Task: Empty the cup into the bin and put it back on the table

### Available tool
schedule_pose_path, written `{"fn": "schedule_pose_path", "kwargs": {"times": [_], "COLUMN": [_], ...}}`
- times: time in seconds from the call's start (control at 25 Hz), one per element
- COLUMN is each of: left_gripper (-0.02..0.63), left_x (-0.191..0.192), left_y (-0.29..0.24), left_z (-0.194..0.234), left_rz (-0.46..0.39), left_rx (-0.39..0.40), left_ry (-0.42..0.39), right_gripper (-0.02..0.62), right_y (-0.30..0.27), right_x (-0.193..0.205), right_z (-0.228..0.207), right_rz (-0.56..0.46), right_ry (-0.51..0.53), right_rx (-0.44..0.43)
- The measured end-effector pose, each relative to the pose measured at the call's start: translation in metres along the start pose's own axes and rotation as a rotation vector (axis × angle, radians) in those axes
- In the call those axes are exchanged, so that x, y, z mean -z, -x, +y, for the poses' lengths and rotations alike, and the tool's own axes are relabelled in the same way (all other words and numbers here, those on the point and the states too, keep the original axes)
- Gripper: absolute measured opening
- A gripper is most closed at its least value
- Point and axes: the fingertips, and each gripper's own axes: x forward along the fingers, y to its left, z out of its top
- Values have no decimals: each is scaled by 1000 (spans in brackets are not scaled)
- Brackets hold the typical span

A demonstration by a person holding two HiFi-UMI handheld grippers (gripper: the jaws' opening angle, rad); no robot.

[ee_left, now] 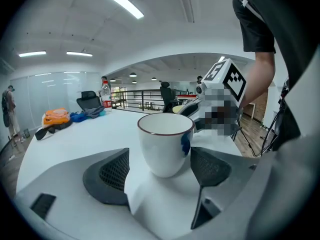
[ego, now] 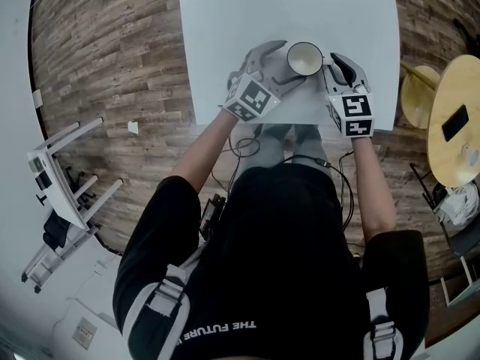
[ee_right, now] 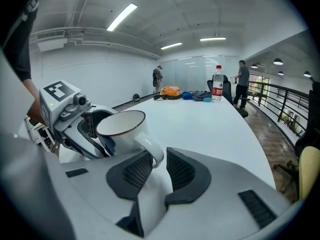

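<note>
Cup (ego: 304, 58) — near table (ego: 225, 21) front edge

A red-labelled bottle (ee_right: 217, 84) stands near an orange bundle (ee_right: 171, 90). On the wood floor (ego: 112, 58), a round yellow table (ego: 450, 163) carries a dark phone (ego: 454, 122).

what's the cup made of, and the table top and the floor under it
The cup looks like glazed ceramic: glossy white with a thin dark rim line. The table has a smooth matte white top, probably laminate or painted board. The floor shows brown planks with grain, either wood or wood-look vinyl.
</note>
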Motion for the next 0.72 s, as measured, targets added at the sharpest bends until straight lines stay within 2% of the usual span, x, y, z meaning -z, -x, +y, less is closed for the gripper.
{"fn": "schedule_pose_path", "kwargs": {"times": [0.2, 0.4, 0.56, 0.72], "left_gripper": [397, 397, 397, 396], "left_x": [10, 1, -31, -81], "left_y": [34, 68, 99, 140], "left_z": [9, 19, 12, -3], "left_rz": [-12, -52, -132, -245], "left_rx": [-29, -86, -122, -155], "left_ry": [51, 112, 131, 137], "right_gripper": [130, 135, 135, 135], "right_y": [6, 23, 51, 93], "right_x": [1, -9, -23, -68], "right_z": [13, 24, 24, 43], "right_rz": [11, 6, -26, -140], "right_ry": [-8, 6, 10, 29], "right_rx": [13, 24, 67, 82]}}
